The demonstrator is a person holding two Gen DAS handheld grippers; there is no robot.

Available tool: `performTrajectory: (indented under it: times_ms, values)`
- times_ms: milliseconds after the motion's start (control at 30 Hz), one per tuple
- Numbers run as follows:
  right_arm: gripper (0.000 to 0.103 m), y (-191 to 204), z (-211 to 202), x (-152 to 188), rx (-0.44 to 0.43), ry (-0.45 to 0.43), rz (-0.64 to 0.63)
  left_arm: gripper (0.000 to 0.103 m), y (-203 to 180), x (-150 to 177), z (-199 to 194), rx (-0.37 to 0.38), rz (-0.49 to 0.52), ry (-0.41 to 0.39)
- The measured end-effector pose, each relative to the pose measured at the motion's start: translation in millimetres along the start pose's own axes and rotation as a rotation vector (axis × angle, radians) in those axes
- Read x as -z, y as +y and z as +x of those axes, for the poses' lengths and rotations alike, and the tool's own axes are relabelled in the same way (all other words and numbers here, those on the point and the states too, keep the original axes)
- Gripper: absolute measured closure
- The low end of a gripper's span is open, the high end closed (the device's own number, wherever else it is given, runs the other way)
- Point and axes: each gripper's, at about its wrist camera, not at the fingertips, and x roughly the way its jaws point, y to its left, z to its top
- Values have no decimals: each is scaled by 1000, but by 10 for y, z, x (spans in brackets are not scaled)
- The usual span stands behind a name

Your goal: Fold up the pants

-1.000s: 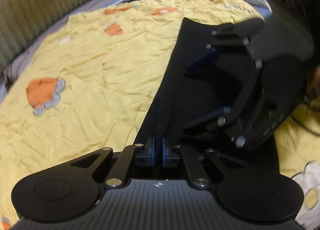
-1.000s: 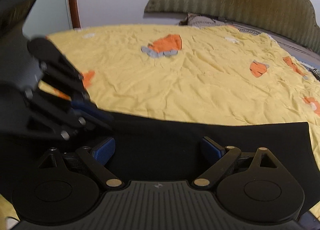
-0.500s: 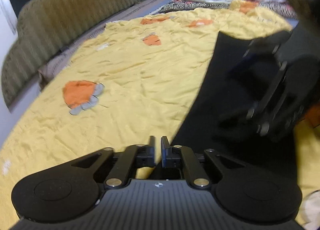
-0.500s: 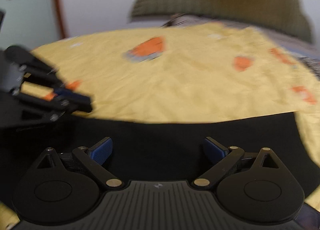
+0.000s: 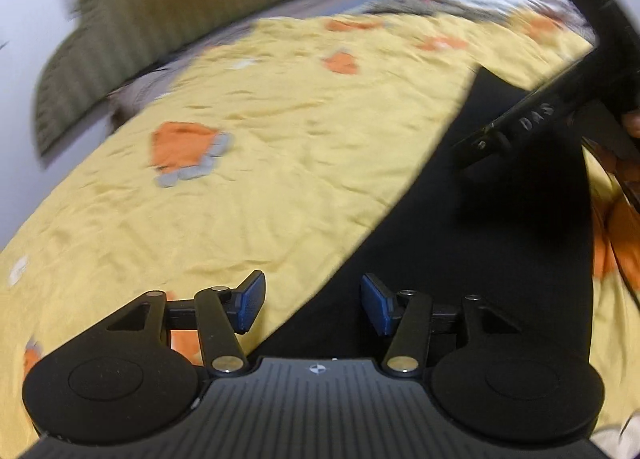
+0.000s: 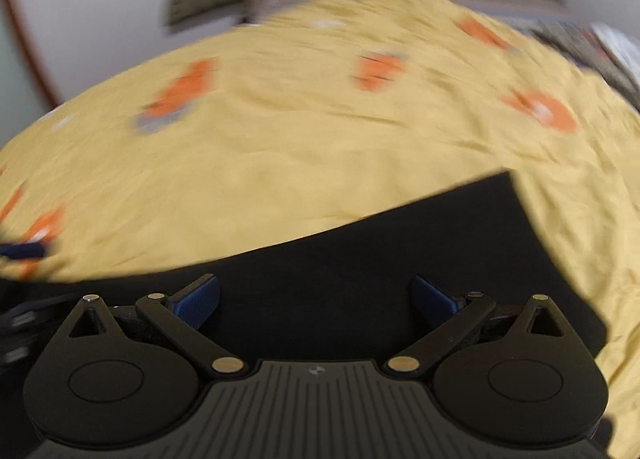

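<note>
A: What's different from a second ago?

B: The left gripper (image 5: 312,305) had its jaws pressed together at the edge of the pants (image 5: 492,243). Now they stand spread, with nothing between the blue pads, so it has let the cloth go.

A: And the right gripper (image 6: 316,299)?

B: Its jaws were spread then and are spread now, hanging over the black cloth and gripping nothing. Both views are blurred, so both hands are moving.

A: Where are the pants?

B: Flat on the bed (image 5: 248,195), a long dark strip on the yellow sheet. In the right view the strip (image 6: 400,251) ends in a squared corner out to the right. It looks narrow, so I judge the legs already lie one on the other.

A: So what does the release mean?

B: Probably that one fold is laid down and finished. Next would likely be a fresh grip at one end, to bring it over lengthwise.
</note>
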Motion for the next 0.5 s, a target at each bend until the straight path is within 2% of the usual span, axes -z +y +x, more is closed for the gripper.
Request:
performTrajectory:
  times_ms: [67, 133, 167, 233, 300, 333, 367, 433, 500]
  values:
    - [0, -129, 44, -102, 46, -7, 27, 44, 13, 27, -141, 18, -43, 0]
    - [0, -131, -60, -145, 116, -1, 78, 40, 26, 127, -288, 89, -84, 1]
    - [0, -84, -138, -112, 89, -13, 79, 35, 26, 182, -332, 123, -99, 5]
    - [0, 99, -248, -3, -39, -10, 29, 33, 32, 275, -331, 152, -129, 20]
    - [0, 404, -276, 146, -148, 12, -76, 34, 47, 319, -201, 136, -148, 58]
    - [0, 561, -243, 204, -162, 28, -138, 34, 60, 329, -115, 128, -157, 76]
    - [0, 707, -198, 255, -153, 37, -197, 32, 87, 329, -34, 127, -170, 82]
    - [0, 943, -43, 319, -68, 44, -305, 31, 151, 307, 48, 114, -196, 55]
    - [0, 1018, 49, 289, -39, -3, -331, 32, 218, 253, 78, 63, -222, 39]
